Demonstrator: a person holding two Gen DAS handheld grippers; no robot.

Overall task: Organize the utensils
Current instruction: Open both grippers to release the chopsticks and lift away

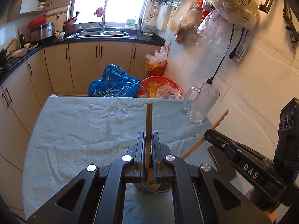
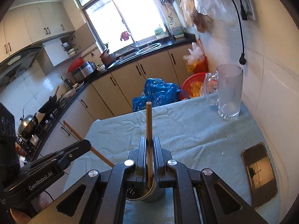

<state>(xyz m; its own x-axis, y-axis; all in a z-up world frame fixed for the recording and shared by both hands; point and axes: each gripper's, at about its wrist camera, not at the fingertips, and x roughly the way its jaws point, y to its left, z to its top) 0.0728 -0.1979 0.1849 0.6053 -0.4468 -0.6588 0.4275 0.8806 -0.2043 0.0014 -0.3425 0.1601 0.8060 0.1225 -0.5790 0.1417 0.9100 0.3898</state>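
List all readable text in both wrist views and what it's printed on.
"DAS": white letters on the right gripper, seen from the left wrist view.
"GenRobot.AI": white letters on the left gripper, seen from the right wrist view.
Hanging plastic bag: green printed characters, too blurred to read.
Tag on the wall: a code pattern, too small to read.

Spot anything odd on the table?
A phone lies face up on the cloth among utensil work, and small crumbs dot the cloth near it. The glass mug stands upright and empty. Nothing is spilled or broken.
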